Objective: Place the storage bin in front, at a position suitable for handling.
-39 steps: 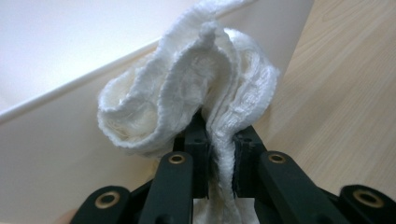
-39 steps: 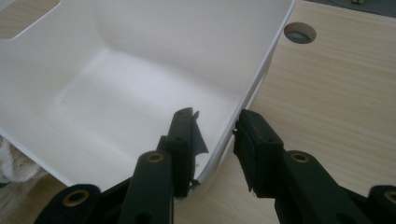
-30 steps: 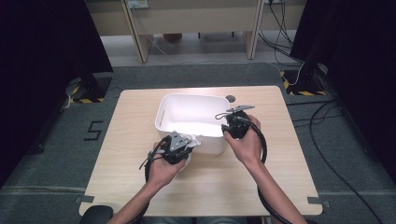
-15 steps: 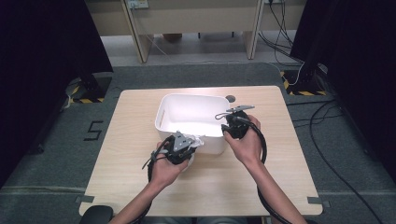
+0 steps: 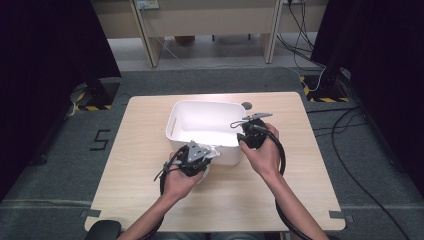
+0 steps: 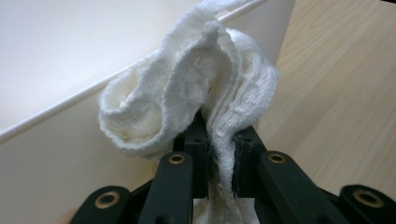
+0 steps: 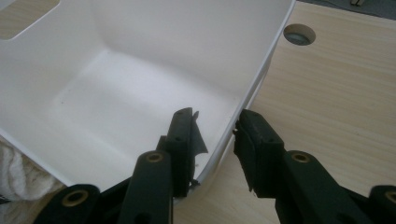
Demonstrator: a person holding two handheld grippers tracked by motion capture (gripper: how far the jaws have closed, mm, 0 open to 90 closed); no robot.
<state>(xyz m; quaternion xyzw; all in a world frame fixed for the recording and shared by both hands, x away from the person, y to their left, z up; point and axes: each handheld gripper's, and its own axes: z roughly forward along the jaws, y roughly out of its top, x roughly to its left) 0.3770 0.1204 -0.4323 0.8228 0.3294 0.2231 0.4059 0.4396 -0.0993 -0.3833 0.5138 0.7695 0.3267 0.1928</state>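
Note:
A white plastic bin (image 5: pixel 205 104) stands in the middle of the wooden table (image 5: pixel 310 175). My left gripper (image 5: pixel 202 154) is at the bin's near wall, shut on a bunched white knitted cloth (image 5: pixel 213 151). In the left gripper view the cloth (image 6: pixel 187 93) is pinched between the pads of that gripper (image 6: pixel 219 144) and bulges against the bin's outer wall (image 6: pixel 46 154). My right gripper (image 5: pixel 245 141) is at the bin's right near corner. Its jaws (image 7: pixel 217 123) straddle the bin's side wall (image 7: pixel 187 28), one inside and one outside, with a gap left. The bin's floor is bare.
A round cable hole (image 5: pixel 246 105) lies in the tabletop just behind the bin's right corner, also in the right gripper view as the cable hole (image 7: pixel 299 33). Bare table spreads left, right and in front of the bin. Cables trail from both grippers along the forearms.

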